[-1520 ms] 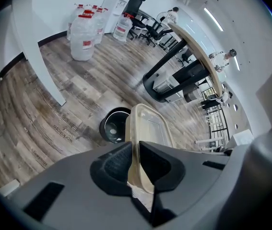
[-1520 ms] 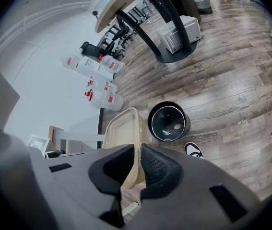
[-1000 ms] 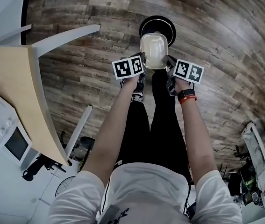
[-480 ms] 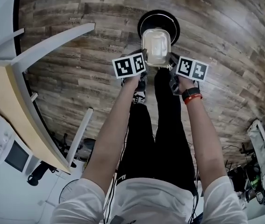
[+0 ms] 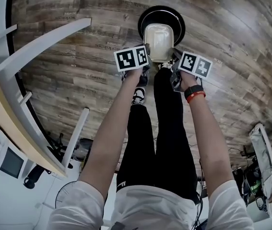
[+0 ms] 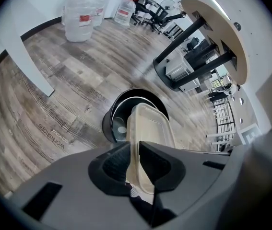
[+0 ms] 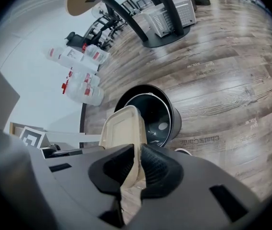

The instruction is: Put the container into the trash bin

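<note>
The left claw (image 6: 136, 163) and the right claw (image 7: 138, 167) each pinch one edge of the beige translucent plastic container (image 5: 158, 43), held over the round black trash bin (image 5: 141, 25).

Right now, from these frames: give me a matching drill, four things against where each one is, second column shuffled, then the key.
Things:
1. container
2. trash bin
3. water jugs
4. red wristband

Places:
A. by the white wall
B. worn on the person's right arm
C. on the wood floor, below the container
D. pinched at its edges by the left gripper and the right gripper

Pairs: 1-D; 2-C; 3-A; 4-B
</note>
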### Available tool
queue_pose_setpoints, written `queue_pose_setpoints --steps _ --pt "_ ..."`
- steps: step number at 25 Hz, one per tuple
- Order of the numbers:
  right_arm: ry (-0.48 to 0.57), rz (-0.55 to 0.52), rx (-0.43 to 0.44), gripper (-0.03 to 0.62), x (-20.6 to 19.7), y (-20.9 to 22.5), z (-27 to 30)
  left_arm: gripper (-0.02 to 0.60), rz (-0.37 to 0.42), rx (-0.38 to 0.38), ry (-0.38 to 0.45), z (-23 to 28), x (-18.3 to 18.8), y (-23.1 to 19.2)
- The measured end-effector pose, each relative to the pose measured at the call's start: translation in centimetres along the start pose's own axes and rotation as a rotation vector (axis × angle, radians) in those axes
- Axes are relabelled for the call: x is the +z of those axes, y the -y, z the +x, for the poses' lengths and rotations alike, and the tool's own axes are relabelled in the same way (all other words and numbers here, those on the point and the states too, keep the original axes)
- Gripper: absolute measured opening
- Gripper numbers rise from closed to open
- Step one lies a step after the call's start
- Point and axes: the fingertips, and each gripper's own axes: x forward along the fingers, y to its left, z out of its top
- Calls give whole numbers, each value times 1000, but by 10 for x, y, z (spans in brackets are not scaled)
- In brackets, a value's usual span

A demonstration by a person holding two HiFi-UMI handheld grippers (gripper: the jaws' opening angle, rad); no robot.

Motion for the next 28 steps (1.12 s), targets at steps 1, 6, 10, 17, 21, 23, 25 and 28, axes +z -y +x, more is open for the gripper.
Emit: queue_pose_setpoints --steps 1,6,10,17,21,23,25,28 --pt "-2 8 -3 61 1 3 3 60 -1 -3 -8 4 0 0" --pt "-10 31 -2 60 5 11 20 66 -11 8 -35 21 4 -8" --pt "4 31 1 60 12 16 30 67 -22 22 -25 33 11 -11" --pt "27 46 6 57 26 26 50 135 8 5 -12 57 18 -14" --pt "57 39 4 60 33 29 57 155 -3 -25 16 67 23 -14" --pt "59 13 -3 69 33 29 58 179 0 -47 21 68 23 -13" --pt "55 -20 -13 146 31 28 58 243 2 -76 0 69 20 -9" --pt "68 -43 -29 213 29 25 52 251 -3 -90 -6 62 16 -8"
